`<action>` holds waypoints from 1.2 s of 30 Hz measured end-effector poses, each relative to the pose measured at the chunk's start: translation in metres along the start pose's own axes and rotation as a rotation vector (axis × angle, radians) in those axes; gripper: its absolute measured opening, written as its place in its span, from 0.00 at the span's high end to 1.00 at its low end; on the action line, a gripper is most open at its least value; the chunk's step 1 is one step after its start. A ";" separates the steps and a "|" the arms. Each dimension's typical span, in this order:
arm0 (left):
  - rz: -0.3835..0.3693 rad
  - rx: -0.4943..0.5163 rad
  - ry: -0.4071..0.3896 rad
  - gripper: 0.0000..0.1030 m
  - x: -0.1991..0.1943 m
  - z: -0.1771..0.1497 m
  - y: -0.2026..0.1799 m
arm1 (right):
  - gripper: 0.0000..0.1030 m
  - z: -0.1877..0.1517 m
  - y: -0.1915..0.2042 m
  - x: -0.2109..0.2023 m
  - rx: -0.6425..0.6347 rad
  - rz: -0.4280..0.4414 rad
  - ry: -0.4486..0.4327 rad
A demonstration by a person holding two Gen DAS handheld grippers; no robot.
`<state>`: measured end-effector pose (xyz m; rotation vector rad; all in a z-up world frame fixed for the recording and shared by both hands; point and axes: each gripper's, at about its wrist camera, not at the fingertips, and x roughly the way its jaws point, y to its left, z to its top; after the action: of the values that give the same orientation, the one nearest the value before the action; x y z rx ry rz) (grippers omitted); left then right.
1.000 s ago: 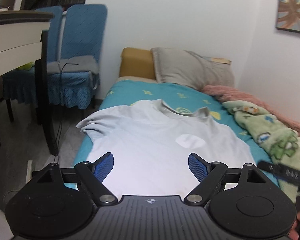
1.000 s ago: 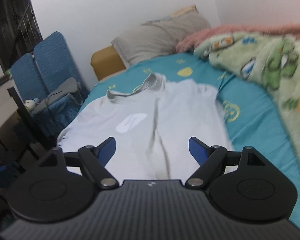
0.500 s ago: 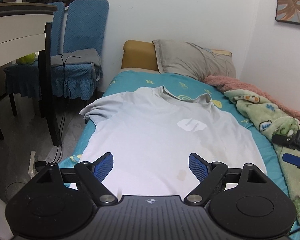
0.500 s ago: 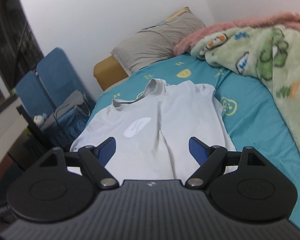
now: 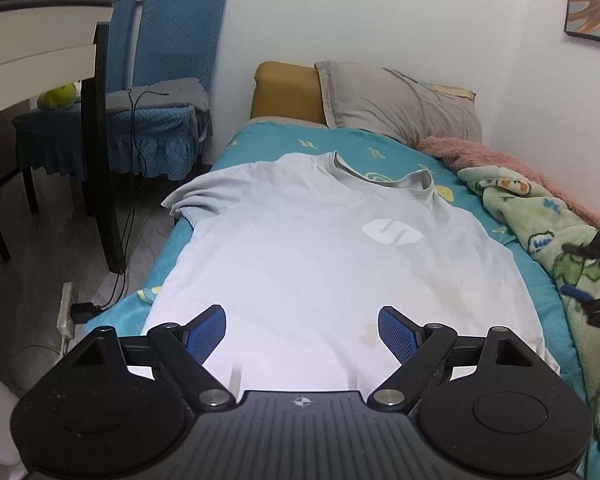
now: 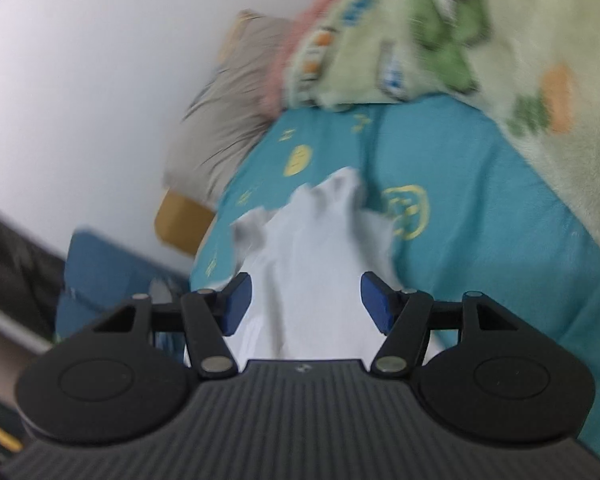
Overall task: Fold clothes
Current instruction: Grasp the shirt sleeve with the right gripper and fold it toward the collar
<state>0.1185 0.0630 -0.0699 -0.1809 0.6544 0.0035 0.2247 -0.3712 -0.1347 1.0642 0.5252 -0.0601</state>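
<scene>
Pale grey T-shirt (image 5: 320,248), thin smooth knit with a ribbed neck band and a white rounded logo (image 5: 392,233) on the chest, spread face up and nearly flat along a bed, its neck towards the pillow and one short sleeve drooping over the bed's floor-side edge; teal sheet (image 5: 276,136) under it, cotton-looking, printed with small yellow faces; grey-beige pillow (image 5: 396,100), soft and creased, leaning on a mustard padded headboard (image 5: 288,92); fleecy green blanket (image 5: 540,232) with cartoon prints bunched along the wall side beside the shirt, a pink fuzzy throw (image 5: 484,152) beyond it; left gripper (image 5: 302,332), black plastic with blue ribbed pads, jaws standing wide apart over the shirt's lower hem, nothing held; right gripper (image 6: 306,302), same make, tilted and seen in a blurred view, jaws closing with a rumpled edge of the shirt lying between them, pads not pressing on the cloth; beside the bed two chairs (image 5: 172,60) in quilted blue covers, a folded grey cloth on one seat; a black cable (image 5: 128,200) trailing down to a white power strip (image 5: 66,312) on the grey floor; a dark table leg (image 5: 104,152) standing between chairs and bed; a framed leaf print (image 5: 592,0) on the white wall
</scene>
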 end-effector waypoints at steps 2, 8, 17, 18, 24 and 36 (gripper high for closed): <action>-0.006 -0.005 0.014 0.17 0.007 0.000 -0.002 | 0.38 0.010 -0.015 0.018 0.040 0.002 0.001; -0.028 0.001 0.052 0.17 0.033 -0.001 -0.013 | 0.36 0.023 -0.020 0.083 -0.004 0.043 0.032; -0.071 0.003 0.089 0.17 0.056 0.001 -0.022 | 0.39 0.007 -0.009 0.147 -0.215 -0.099 0.032; -0.075 0.000 0.093 0.17 0.058 0.001 -0.023 | 0.45 0.004 -0.002 0.149 -0.266 -0.121 0.019; -0.096 -0.006 0.093 0.17 0.061 0.003 -0.024 | 0.86 -0.033 0.066 0.160 -0.728 -0.272 -0.092; -0.090 0.014 0.079 0.17 0.057 0.001 -0.028 | 0.77 -0.142 0.142 0.164 -1.317 0.053 0.009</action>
<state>0.1661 0.0327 -0.0988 -0.1977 0.7239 -0.0956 0.3555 -0.1477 -0.1438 -0.2118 0.4134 0.3064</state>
